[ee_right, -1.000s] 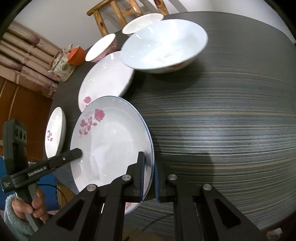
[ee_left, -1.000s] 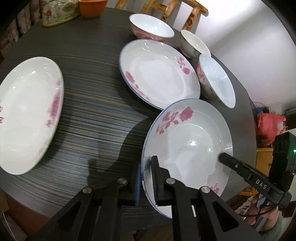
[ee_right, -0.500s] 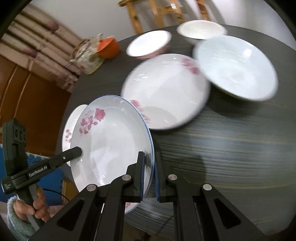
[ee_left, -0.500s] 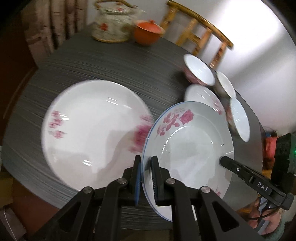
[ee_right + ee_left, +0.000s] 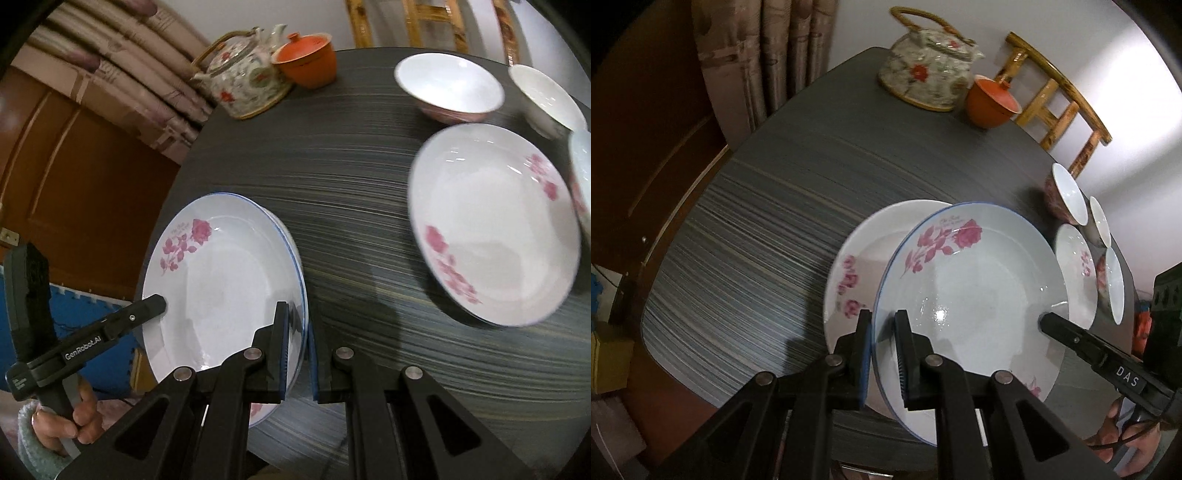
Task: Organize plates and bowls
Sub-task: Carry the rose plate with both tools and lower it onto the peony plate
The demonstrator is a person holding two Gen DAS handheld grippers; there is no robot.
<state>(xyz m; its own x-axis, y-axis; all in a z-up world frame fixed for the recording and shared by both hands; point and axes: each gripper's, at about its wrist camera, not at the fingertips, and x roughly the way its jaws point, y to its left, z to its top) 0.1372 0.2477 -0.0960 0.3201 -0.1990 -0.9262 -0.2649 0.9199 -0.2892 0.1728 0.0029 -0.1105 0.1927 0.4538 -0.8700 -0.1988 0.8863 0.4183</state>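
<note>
On my far left a brown patterned curtain hangs behind the dark striped round table. At the table's far edge stand a flowered ceramic teapot with a cane handle and, just to its right, an orange lidded cup, with a wooden chair behind them.

Nearer to me a white plate with pink blossoms lies flat on the table. Above its right half I hold the blue-rimmed white plate with a pink rose spray, tilted, its left rim overlapping that lower plate. I cannot tell whether the two touch.

My left gripper has this rim between its jaws, one pad outside and one inside the dish. The jaws are opening, though the pads look to be on the rim. The left hand shows in the right wrist view, wrapped round the handle.

On the plate's opposite edge my right gripper is clamped tight on the rim.

Further right a second pink-blossom plate lies on the table, blurred. Behind it sit a pink-sided bowl and a white bowl. A third bowl stands at the right edge.
</note>
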